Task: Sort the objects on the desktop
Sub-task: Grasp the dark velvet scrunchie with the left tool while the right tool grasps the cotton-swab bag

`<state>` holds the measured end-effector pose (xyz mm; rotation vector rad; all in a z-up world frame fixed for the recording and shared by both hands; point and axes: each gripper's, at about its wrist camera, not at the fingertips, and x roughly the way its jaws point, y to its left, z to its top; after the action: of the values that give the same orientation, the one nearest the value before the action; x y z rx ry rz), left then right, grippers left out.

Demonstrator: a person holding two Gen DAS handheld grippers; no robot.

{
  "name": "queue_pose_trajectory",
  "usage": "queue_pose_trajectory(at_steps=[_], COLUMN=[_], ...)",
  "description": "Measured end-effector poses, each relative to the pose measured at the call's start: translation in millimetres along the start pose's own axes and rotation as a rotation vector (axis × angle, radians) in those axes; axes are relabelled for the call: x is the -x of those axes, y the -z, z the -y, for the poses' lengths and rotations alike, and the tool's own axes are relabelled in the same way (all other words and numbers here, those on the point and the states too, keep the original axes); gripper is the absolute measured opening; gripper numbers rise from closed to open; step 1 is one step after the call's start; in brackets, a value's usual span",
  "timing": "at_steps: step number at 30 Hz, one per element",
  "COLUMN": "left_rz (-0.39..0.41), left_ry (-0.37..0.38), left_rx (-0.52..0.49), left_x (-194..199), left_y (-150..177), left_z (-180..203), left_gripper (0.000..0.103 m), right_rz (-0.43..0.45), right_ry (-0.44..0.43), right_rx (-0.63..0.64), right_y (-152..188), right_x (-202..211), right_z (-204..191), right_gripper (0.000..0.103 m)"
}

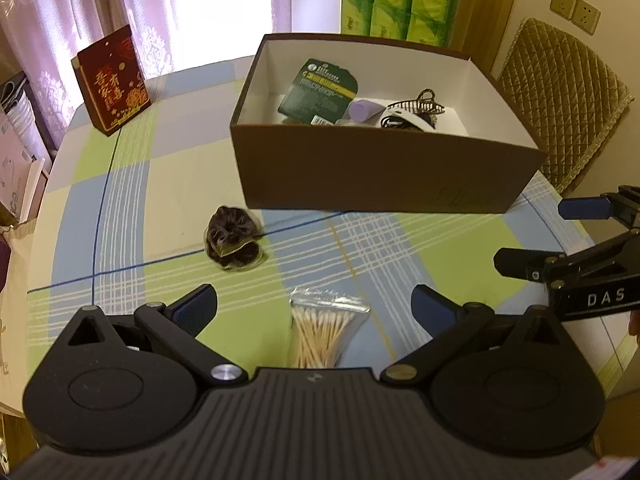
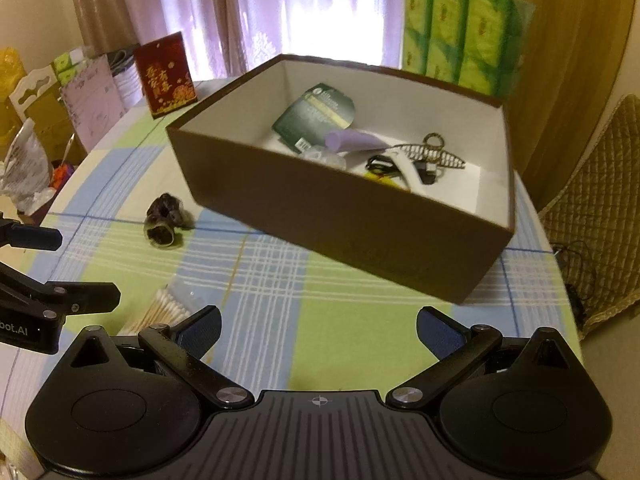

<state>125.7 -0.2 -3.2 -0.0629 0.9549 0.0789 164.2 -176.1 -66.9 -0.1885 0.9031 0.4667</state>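
My left tool [image 1: 314, 306] wide open, empty, hovers right over cotton swab bag [image 1: 326, 330] on worktop [image 1: 120, 208]; bag dead ahead between fingers, swabs' long axis running fore-aft along my view. Right tool [image 2: 318, 330] also spread, empty, bag off to its left. Left nearer, I judge. Brown box [image 1: 380, 176] beyond

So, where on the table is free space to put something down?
Bare cloth lies between the red card and the brown box, and right of the cotton swabs. It is crowded inside the box, around the hair claw.
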Motion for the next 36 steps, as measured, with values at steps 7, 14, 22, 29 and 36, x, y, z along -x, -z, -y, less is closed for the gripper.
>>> queue_pose_trajectory(at_steps=[7, 14, 22, 29, 36], left_rz=[-0.023, -0.068, -0.134, -0.174, -0.183], left_ry=[-0.031, -0.054, -0.075, -0.086, -0.097], left_rx=[0.005, 0.053, 0.113, 0.145, 0.173], left_x=[-5, -12, -23, -31, -35], left_y=[18, 34, 56, 66, 66], left_z=[-15, -39, -64, -81, -99], left_gripper=[0.102, 0.102, 0.102, 0.102, 0.102], right_rz=[-0.041, -0.082, -0.154, -0.177, -0.187], right_ry=[-0.049, -0.126, -0.172, -0.228, -0.272], right_rx=[0.036, 0.085, 0.119, 0.087, -0.057], right_y=[12, 22, 32, 28, 22], right_x=[-20, -41, -63, -74, -90], right_z=[-16, -40, -62, -77, -87], right_gripper=[0.101, 0.101, 0.101, 0.101, 0.101])
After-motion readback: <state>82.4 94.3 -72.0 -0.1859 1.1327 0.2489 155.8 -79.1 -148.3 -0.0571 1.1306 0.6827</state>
